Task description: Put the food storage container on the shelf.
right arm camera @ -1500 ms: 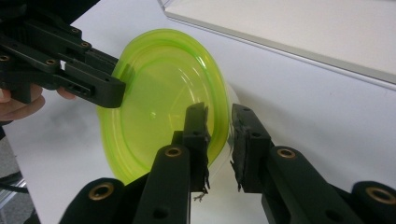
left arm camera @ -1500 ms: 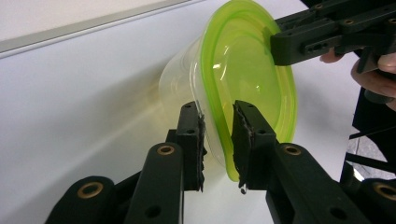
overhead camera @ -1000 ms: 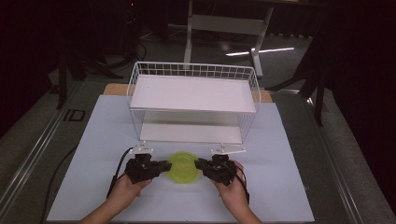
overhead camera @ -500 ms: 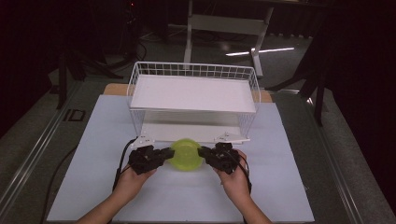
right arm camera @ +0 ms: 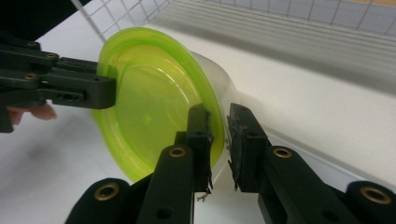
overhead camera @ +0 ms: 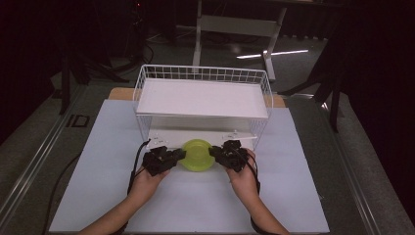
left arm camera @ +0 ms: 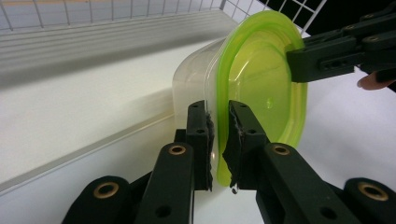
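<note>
A clear plastic container with a lime-green lid [overhead camera: 196, 154] hangs on its side between my two grippers, just in front of the white wire rack [overhead camera: 203, 98]. My left gripper [overhead camera: 182, 153] is shut on the lid's left rim, and the left gripper view shows its jaws [left arm camera: 217, 116] pinching the green edge [left arm camera: 261, 79]. On the opposite rim my right gripper [overhead camera: 212, 151] is shut, its jaws [right arm camera: 217, 119] clamped across lid [right arm camera: 149, 98] and clear wall. The container's clear body points at the rack's lower shelf [overhead camera: 161, 137].
The rack has a white upper shelf with a wire rim [overhead camera: 142, 85] and a low opening beneath it. It stands on a pale blue mat [overhead camera: 303, 186] covering the table. Cables trail from the left gripper [overhead camera: 134, 171]. Dark floor and stands lie beyond.
Both grippers have carried the container away from the person, from mid-mat up to the front of the rack's lower shelf, and it has tipped onto its side.
</note>
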Motion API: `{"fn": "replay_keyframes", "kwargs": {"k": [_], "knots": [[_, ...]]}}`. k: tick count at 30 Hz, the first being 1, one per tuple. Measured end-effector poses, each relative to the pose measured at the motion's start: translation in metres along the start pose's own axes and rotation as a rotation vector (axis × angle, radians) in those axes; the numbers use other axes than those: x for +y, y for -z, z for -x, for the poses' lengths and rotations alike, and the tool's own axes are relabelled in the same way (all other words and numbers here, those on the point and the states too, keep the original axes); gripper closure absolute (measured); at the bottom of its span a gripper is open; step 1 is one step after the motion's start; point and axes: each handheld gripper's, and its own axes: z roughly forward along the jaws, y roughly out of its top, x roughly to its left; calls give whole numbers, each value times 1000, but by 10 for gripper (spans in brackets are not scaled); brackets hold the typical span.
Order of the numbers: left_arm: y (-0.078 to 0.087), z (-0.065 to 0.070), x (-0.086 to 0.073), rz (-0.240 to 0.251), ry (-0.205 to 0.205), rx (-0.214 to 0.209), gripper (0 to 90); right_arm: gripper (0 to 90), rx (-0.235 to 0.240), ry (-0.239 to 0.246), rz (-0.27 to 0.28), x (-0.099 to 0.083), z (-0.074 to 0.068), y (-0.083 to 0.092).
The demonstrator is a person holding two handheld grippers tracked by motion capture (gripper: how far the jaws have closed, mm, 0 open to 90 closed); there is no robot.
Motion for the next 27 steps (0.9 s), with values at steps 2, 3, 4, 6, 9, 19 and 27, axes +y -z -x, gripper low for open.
{"fn": "replay_keyframes", "kwargs": {"k": [2,3,4,6,9,19,27], "knots": [[-3,-3,0,4,6,2,808,791,-7,2,0,1,2,-4],[-5,-3,0,13,5,5,807,790,-13,3,-1,3,3,-6],[-6,-4,0,14,7,6,807,789,-20,8,2,4,4,-7],[-10,-7,0,15,6,9,807,790,-30,20,2,5,4,-9],[-15,-10,1,9,2,14,806,790,-43,27,2,5,7,-13],[-26,-21,4,39,11,18,805,785,-97,54,57,7,10,-24],[-28,-26,7,50,1,11,782,775,-84,30,108,9,16,-28]]}}
